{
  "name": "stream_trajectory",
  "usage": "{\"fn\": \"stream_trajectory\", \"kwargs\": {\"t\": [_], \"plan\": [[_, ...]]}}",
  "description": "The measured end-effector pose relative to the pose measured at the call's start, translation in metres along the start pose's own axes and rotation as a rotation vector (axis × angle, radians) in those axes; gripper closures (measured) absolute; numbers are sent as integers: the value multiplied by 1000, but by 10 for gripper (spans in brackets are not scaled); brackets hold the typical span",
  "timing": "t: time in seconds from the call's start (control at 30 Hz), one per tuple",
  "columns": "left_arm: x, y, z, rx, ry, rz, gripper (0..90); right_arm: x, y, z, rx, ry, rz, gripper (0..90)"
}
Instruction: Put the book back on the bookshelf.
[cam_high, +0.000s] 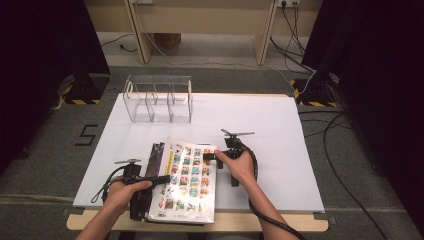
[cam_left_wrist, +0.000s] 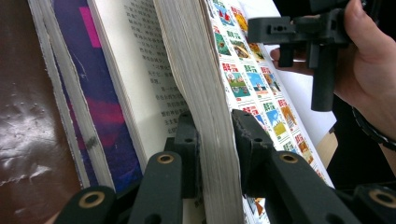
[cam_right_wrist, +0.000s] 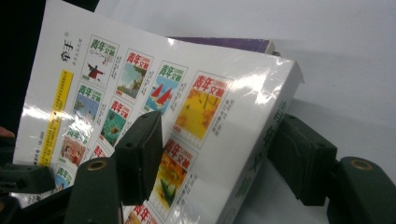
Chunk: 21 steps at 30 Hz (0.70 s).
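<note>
With the left gripper (cam_left_wrist: 212, 140) clamped on the page block of the book (cam_high: 187, 182) at lower centre, close the right gripper (cam_right_wrist: 219, 154), now agape astride the spine, before lifting.

— Inspector: How many books are on the table (cam_high: 280, 125)?

— Assistant: Three are seen: one white book (cam_high: 187, 182) with a cover of small coloured pictures, one purple book (cam_left_wrist: 100, 107) beneath it, and one dark brown book (cam_left_wrist: 23, 121) at the stack's side.

— Inspector: Containers?

— Assistant: One clear organiser (cam_high: 158, 99), counted at three compartments.

— Inspector: Grippers and hands?

— Assistant: Two grippers, the left gripper (cam_high: 159, 178) and the right gripper (cam_high: 209, 159), held in two hands.
</note>
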<state>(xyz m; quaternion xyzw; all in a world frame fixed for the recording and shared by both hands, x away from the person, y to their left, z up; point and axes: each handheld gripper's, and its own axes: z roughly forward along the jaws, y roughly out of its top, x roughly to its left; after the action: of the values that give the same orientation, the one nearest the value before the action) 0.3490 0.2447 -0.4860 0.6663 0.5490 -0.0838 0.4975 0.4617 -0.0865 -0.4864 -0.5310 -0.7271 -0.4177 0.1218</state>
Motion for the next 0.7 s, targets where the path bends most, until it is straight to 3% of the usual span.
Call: {"fn": "stream_trajectory", "kwargs": {"t": [0.13, 0.17, 0.27, 0.37, 0.6, 0.7], "plan": [[1, 1, 0, 10, 8, -10, 702, 6, 3, -4, -4, -25, -28, 441], [1, 2, 0, 17, 13, -18, 699, 11, 5, -10, -15, -46, -59, 494], [0, 3, -1, 21, 24, -19, 696, 16, 6, -16, -30, -52, -81, 552], [1, 4, -2, 21, 33, -32, 690, 29, 11, -23, -52, -46, -115, 608], [2, 5, -3, 34, 40, -19, 693, 34, 16, -19, -33, -57, -142, 588], [2, 5, -3, 29, 40, -21, 692, 33, 16, -9, 5, -68, -172, 552]]}}
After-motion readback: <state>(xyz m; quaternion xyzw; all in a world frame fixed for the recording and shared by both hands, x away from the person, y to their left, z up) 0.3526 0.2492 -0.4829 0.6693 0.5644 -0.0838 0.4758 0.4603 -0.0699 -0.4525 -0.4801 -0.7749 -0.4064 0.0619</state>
